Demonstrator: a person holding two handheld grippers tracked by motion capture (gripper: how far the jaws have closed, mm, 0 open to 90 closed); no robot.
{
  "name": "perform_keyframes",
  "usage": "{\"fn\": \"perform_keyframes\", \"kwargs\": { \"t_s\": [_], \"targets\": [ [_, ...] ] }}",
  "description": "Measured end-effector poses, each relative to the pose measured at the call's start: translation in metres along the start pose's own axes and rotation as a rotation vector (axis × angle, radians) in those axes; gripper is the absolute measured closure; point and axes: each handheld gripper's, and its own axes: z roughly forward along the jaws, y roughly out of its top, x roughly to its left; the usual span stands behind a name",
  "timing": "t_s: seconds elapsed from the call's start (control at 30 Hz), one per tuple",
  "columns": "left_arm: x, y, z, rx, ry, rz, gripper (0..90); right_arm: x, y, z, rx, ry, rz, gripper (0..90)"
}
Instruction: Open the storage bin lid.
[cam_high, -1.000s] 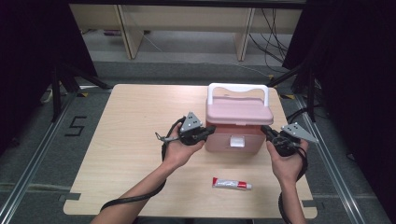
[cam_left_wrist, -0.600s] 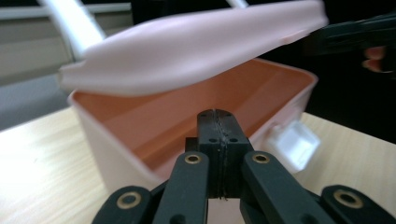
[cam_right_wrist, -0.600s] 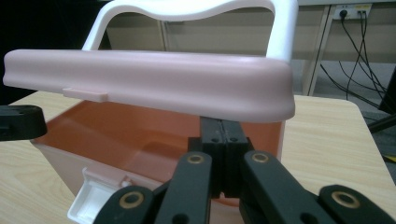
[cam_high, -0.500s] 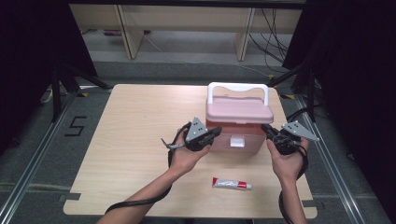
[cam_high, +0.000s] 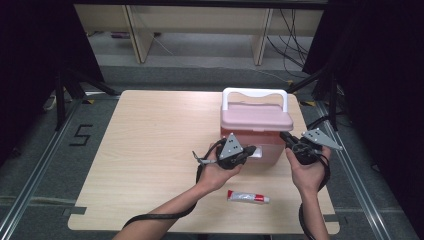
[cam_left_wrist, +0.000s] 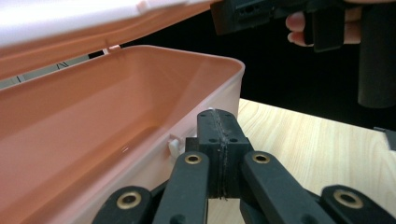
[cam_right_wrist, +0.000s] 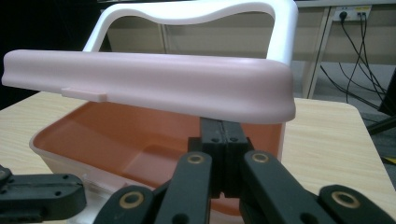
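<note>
Pink storage box (cam_high: 256, 142) with white carrying handle (cam_high: 255, 93), standing on the right half of the pale wooden table (cam_high: 150, 150), its handle upright. Lid (cam_right_wrist: 149, 84) of the box is sitting raised at the front, hovering above the body, so that a gap is showing between the lid's front edge and the rim; the salmon-coloured interior (cam_left_wrist: 79, 130) is lying in plain sight through that gap and is looking bare as far as it shows. Right gripper (cam_high: 286, 137) is being held at the box's right front corner, its two black jaws pressed flat together with nothing between them, their tip tucked under the lid's front lip in the right gripper view (cam_right_wrist: 223, 135), where they are appearing to prop the lid up; actual contact is hard to confirm. Left gripper (cam_high: 250, 149) is pointing at the front wall of the box from the near left, jaws likewise closed on nothing, their tip (cam_left_wrist: 219, 135) standing just beside the small white latch nub (cam_left_wrist: 174, 147) on the rim of the box. Small white tube with red lettering (cam_high: 248, 197) is lying flat on the table near its front edge, between the two forearms, apart from the box and touched by neither gripper. Black cables are trailing from both grippers toward the near edge.
</note>
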Motion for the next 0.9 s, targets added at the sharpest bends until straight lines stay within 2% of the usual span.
{"fn": "perform_keyframes", "kwargs": {
  "t_s": [0.03,0.3,0.43,0.53,0.63,0.7,0.73,0.77,0.83,0.9],
  "targets": [
    [0.000,0.000,0.000,0.000,0.000,0.000,89.4,-0.002,0.000,0.001,-0.009,0.001,-0.026,90.0],
    [-0.001,-0.006,0.008,0.005,-0.008,0.011,89.4,0.000,0.002,0.001,-0.008,0.013,0.002,90.0],
    [0.000,-0.010,0.010,0.006,-0.006,0.016,89.4,0.000,0.002,0.001,-0.010,0.010,0.004,90.0],
    [0.002,-0.011,0.010,0.005,-0.006,0.010,89.4,-0.001,0.002,0.002,-0.018,0.000,-0.024,90.0],
    [0.001,-0.011,0.010,0.007,-0.006,0.020,89.4,-0.001,0.003,0.002,-0.015,0.005,-0.021,90.0],
    [0.003,-0.011,0.011,0.001,-0.017,0.017,89.3,0.001,0.004,0.001,-0.008,0.001,0.000,90.0],
    [0.003,-0.011,0.011,0.001,-0.017,0.017,89.2,0.001,0.004,0.001,-0.008,0.001,0.000,90.0],
    [0.003,-0.011,0.011,0.007,-0.019,0.017,89.2,0.000,0.005,0.002,-0.017,0.006,-0.022,90.0],
    [0.004,-0.011,0.011,0.005,-0.023,0.020,89.0,0.001,0.006,0.002,-0.014,0.008,-0.007,90.0],
    [0.004,-0.011,0.011,0.003,-0.024,0.020,89.0,0.001,0.007,0.002,-0.019,0.003,-0.014,90.0]
  ]
}}
